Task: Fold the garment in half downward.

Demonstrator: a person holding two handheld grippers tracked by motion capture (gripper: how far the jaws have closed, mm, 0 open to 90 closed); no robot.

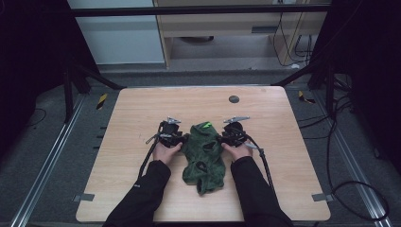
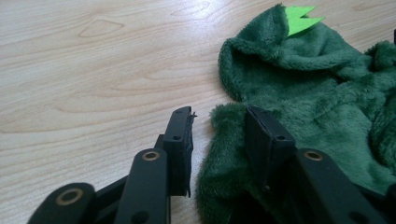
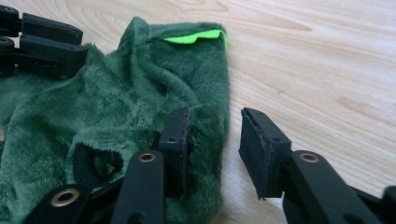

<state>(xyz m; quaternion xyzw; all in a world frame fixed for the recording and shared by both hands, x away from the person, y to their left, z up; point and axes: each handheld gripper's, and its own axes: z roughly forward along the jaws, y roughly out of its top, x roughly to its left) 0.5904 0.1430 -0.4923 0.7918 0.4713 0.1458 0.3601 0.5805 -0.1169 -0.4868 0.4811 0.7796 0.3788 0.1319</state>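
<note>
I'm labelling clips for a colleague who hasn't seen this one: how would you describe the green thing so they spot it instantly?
On the wooden table, near its front middle, between the person's two hands, lies a crumpled dark green fleece garment. A bright lime patch at its far end marks it out.

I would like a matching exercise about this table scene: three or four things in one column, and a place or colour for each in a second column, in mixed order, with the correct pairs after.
Column A
1. green fleece garment
2. small dark disc
3. left gripper
4. bright green tab

Column B
a. alone on the bare wood near the table's far edge
b. open at the garment's left edge
c. lying crumpled between the two grippers
d. at the garment's far end

Pairs: 1-c, 2-a, 3-b, 4-d
</note>
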